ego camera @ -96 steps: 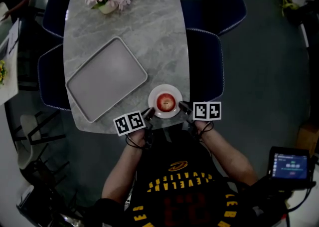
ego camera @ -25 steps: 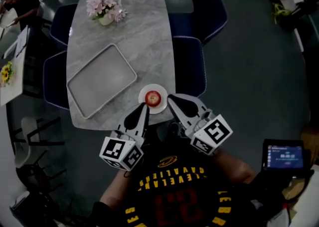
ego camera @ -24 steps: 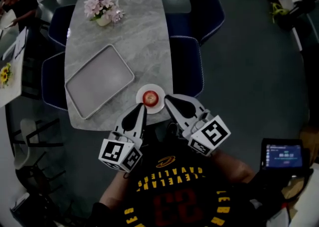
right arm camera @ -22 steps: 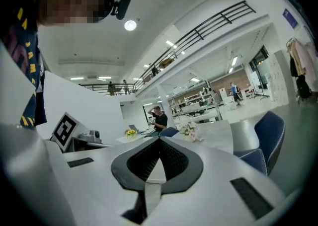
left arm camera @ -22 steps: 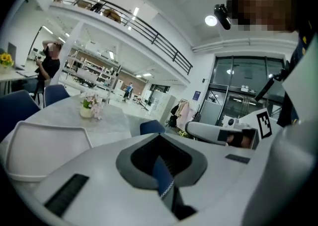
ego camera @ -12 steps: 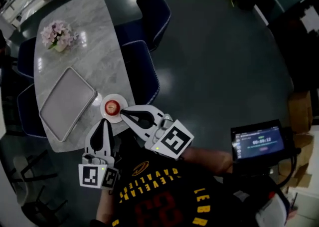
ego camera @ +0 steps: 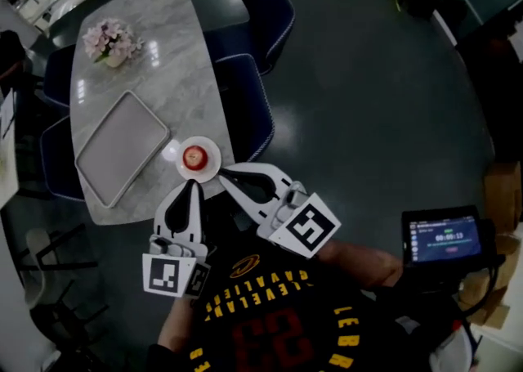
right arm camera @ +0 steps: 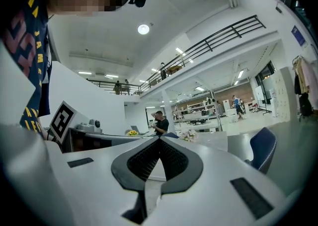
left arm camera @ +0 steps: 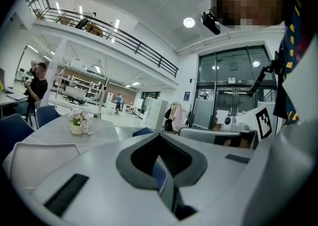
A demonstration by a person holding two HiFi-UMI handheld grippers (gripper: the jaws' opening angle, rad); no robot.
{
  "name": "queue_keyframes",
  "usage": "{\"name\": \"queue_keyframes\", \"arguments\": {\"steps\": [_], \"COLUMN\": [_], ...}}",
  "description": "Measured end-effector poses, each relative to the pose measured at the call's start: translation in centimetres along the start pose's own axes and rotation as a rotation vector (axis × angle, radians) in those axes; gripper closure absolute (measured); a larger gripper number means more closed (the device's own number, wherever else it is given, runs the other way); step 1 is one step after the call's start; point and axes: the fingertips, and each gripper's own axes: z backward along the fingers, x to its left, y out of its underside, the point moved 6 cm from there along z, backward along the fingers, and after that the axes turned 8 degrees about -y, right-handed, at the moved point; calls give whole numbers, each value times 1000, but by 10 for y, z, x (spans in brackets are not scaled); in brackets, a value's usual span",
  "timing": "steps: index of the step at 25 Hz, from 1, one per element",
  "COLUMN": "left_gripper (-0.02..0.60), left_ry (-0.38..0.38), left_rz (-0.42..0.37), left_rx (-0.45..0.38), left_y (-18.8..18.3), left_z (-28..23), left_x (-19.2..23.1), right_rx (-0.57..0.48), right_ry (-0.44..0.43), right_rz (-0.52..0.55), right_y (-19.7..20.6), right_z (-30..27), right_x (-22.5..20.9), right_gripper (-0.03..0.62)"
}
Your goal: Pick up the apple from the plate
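Left gripper (ego camera: 194, 186): jaws together at the tips, nothing between them. Right gripper (ego camera: 222, 172): likewise tips meeting, empty. In the head view both sit over the near edge of the marble table (ego camera: 172, 68). Red apple (ego camera: 194, 157) rests on the white plate (ego camera: 212, 150) at the table's near right side, just beyond both tips, no jaw on it. Grey tray (ego camera: 122, 145) lies left of the plate. Potted pink flowers (ego camera: 110, 38) stand at the far end.

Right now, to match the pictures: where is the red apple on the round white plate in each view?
Head view: red apple on round white plate, left of centre.
Left gripper view: not in it.
Right gripper view: not in it.
Shared: pot of pink flowers.
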Motion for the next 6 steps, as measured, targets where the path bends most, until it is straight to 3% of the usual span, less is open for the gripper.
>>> {"name": "queue_keyframes", "arguments": {"steps": [6], "left_gripper": [580], "left_ry": [37], "left_rz": [-55], "left_rx": [-32], "left_y": [4], "left_z": [0], "left_x": [-2], "right_rx": [65], "right_ry": [55], "right_rz": [91], "right_y": [16], "right_z": [6], "right_x": [1], "right_gripper": [588]}}
